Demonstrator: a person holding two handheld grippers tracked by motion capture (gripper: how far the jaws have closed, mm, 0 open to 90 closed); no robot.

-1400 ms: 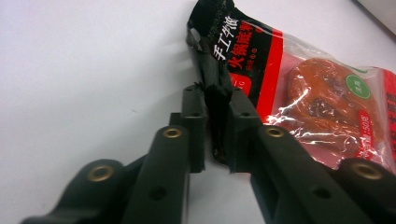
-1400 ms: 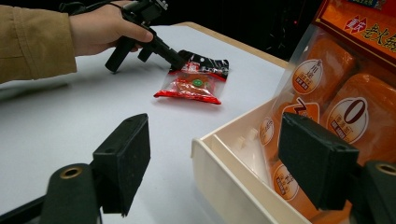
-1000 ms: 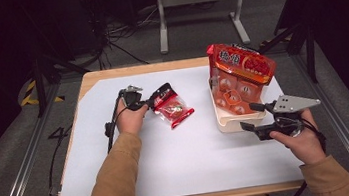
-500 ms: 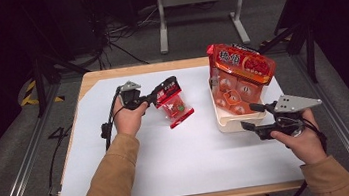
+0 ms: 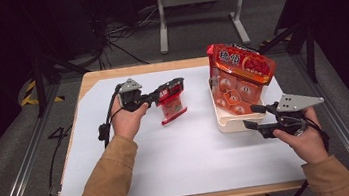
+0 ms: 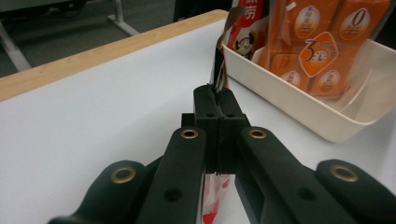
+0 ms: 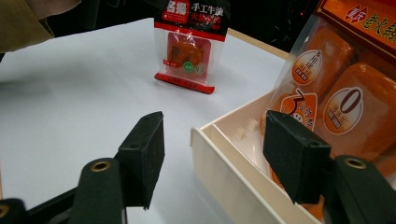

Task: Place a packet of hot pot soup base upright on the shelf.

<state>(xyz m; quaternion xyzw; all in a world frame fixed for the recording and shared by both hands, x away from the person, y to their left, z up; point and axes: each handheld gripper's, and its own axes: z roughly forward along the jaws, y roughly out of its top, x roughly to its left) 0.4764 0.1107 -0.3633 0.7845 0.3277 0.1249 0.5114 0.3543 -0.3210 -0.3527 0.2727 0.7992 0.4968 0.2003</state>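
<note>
While the left hand-held gripper (image 5: pixel 177 84) clamps a small packet (image 5: pixel 172 103), an orange bag (image 5: pixel 238 77) fills the tray (image 5: pixel 228 121)

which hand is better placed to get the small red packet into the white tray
Left. The left gripper is shut on the top edge of the small red packet, lifted off the table. The right gripper has no hold on it; its jaws, just closing, straddle the white tray corner wall.

Count on the table (image 5: pixel 191 166): 1 small red snack packet (image 5: pixel 170 100), hanging upright. 1 large orange bag (image 5: pixel 238 76) of individually wrapped pieces, several visible through the clear front, exact number unclear. 1 cream tray (image 5: pixel 229 121). 2 handheld grippers: left gripper (image 5: pixel 171 88), right gripper (image 5: pixel 254 117).
</note>
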